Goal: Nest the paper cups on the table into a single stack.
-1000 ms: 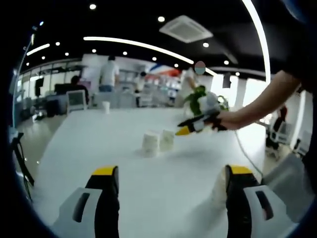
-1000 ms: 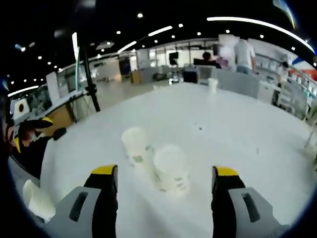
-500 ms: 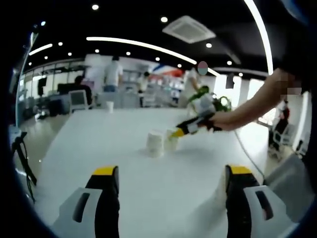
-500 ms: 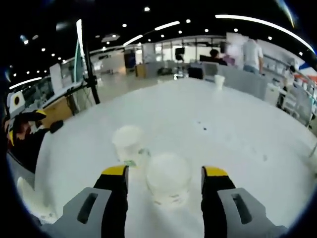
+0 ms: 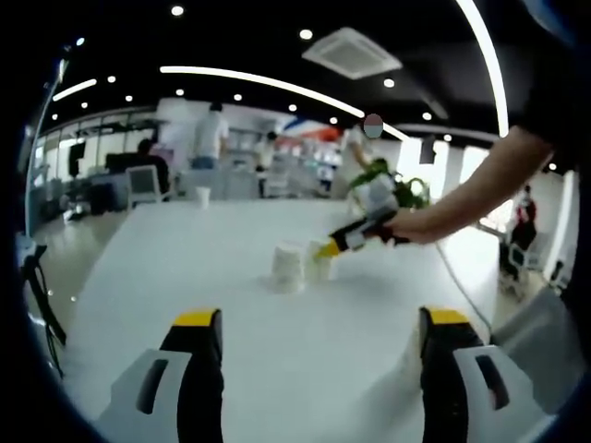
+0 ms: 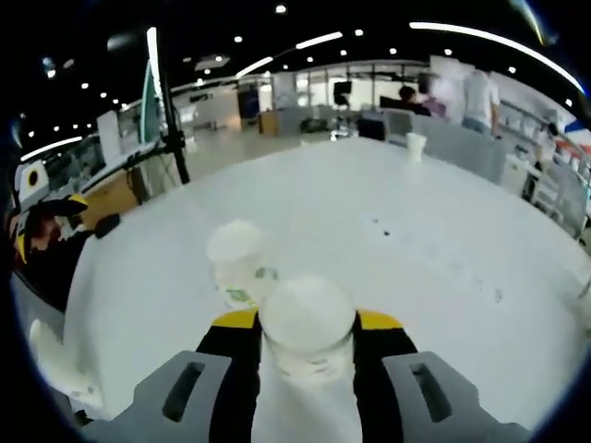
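Two white paper cups stand side by side mid-table: one (image 5: pixel 285 268) on the left and one (image 5: pixel 319 262) touching the right gripper (image 5: pixel 332 245), which a person's arm reaches in from the right. In the right gripper view, my right gripper (image 6: pixel 307 321) is shut on the nearer paper cup (image 6: pixel 307 309), a yellow-tipped jaw pressed against each side. The second cup (image 6: pixel 238 262) stands just beyond it to the left, apart from the jaws. My left gripper (image 5: pixel 320 318) hovers low over the near table, open with nothing between its jaws.
A third paper cup (image 5: pixel 202 197) stands at the far end of the white table (image 5: pixel 185 268), also in the right gripper view (image 6: pixel 416 146). The left gripper (image 6: pixel 42 226) sits at the table's left edge. People, chairs and desks lie beyond the table.
My right gripper has moved forward and its jaws have narrowed from wide open to pressing on the near cup. The left gripper has stayed put and open.
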`<state>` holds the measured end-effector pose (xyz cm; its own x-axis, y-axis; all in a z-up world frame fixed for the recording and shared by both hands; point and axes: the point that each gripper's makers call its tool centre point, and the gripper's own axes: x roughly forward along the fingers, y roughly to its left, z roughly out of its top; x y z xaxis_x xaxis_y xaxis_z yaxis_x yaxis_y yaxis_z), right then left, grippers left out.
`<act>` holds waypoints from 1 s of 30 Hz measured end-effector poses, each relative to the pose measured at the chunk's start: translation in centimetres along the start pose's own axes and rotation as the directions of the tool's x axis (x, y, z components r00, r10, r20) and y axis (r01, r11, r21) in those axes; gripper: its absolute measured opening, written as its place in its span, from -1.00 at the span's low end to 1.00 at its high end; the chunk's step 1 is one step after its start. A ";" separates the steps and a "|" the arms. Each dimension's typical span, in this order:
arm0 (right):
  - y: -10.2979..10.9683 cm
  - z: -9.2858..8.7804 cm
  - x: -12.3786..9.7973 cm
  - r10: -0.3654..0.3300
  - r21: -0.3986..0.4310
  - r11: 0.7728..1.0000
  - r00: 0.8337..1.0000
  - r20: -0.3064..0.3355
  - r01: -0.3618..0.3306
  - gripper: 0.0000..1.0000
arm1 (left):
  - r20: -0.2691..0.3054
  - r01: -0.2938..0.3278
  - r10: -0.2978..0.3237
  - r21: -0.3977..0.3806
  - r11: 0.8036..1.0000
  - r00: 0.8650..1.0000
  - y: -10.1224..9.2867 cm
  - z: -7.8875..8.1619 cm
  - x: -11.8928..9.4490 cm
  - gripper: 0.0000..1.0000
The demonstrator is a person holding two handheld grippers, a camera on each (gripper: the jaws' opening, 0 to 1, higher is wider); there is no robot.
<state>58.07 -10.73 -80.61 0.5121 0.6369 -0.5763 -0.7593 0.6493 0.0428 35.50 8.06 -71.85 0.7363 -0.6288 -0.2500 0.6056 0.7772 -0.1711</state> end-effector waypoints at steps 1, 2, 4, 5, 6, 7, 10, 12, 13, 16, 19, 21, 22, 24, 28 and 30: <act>-0.2 0.0 0.0 -0.006 -0.003 1.000 1.000 -0.007 0.005 -0.30 | 0.001 0.000 0.000 -0.001 1.000 1.000 0.1 0.0 0.0 0.71; -0.2 0.0 0.0 -0.005 0.000 1.000 1.000 -0.007 0.005 -0.30 | 0.002 -0.001 0.001 -0.003 1.000 1.000 0.2 0.0 0.0 0.71; -0.1 -0.1 0.0 -0.004 0.013 1.000 1.000 -0.007 0.004 -0.30 | 0.006 -0.002 0.002 0.000 1.000 1.000 0.2 0.1 -0.1 0.71; -0.1 -0.1 0.0 -0.004 0.015 1.000 1.000 -0.007 0.004 -0.30 | 0.004 -0.002 0.002 0.001 1.000 1.000 0.3 0.1 -0.1 0.71; 0.0 -0.1 0.0 -0.001 0.020 1.000 1.000 -0.009 0.001 -0.30 | 0.003 -0.002 0.002 0.001 1.000 1.000 0.3 0.1 -0.1 0.71; 0.1 -0.1 0.0 0.000 0.024 1.000 1.000 -0.009 0.000 -0.30 | 0.003 -0.002 0.001 0.001 1.000 1.000 0.3 0.0 -0.2 0.71; 0.4 0.0 -0.1 0.001 0.033 0.999 1.000 0.000 -0.001 -0.31 | 0.006 -0.006 0.006 0.003 1.000 1.000 0.5 0.1 -0.5 0.70; 0.7 0.0 -0.2 0.003 0.034 0.999 1.000 -0.001 -0.003 -0.31 | 0.006 -0.008 0.008 0.000 1.000 1.000 0.6 0.0 -0.7 0.70; 0.9 0.1 -0.4 0.004 0.037 0.999 1.000 0.001 -0.004 -0.31 | 0.008 -0.008 0.008 0.000 1.000 1.000 0.6 0.0 -0.8 0.70; 1.2 0.0 -0.9 0.002 0.044 0.999 1.000 0.005 -0.002 -0.31 | 0.007 -0.006 0.006 0.005 1.000 1.000 0.4 0.0 -0.9 0.69; 1.5 -0.1 -1.6 0.001 0.052 0.999 1.000 0.000 -0.001 -0.31 | 0.015 -0.003 0.003 0.010 1.000 1.000 0.2 0.3 -0.9 0.70; 1.6 -0.3 -2.0 0.001 0.051 0.999 1.000 -0.002 -0.001 -0.31 | 0.019 0.002 -0.002 0.016 1.000 1.000 0.0 0.6 -0.9 0.70; 1.8 -0.4 -2.3 0.001 0.054 0.999 1.000 -0.004 0.000 -0.31 | 0.018 0.003 -0.004 0.016 1.000 1.000 -0.1 0.6 -0.9 0.70; 1.8 -0.5 -3.1 -0.012 0.050 0.999 1.000 -0.008 0.013 -0.31 | 0.019 0.009 -0.009 0.022 1.000 1.000 -0.2 0.8 -0.8 0.70; 1.9 -0.6 -4.5 -0.025 0.066 0.997 1.000 0.001 0.025 -0.31 | 0.020 0.020 -0.020 0.030 0.999 1.000 -0.6 1.4 -0.8 0.70; 1.8 -0.6 -5.5 -0.036 0.086 0.996 0.999 0.016 0.035 -0.31 | 0.019 0.024 -0.025 0.032 0.999 1.000 -0.8 1.6 -0.7 0.70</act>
<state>53.63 -13.25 -77.88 0.5453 0.6195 -0.5647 -0.7038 0.7043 0.0930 35.01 7.87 -70.04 0.7265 -0.6483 -0.2277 0.6327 0.7604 -0.1464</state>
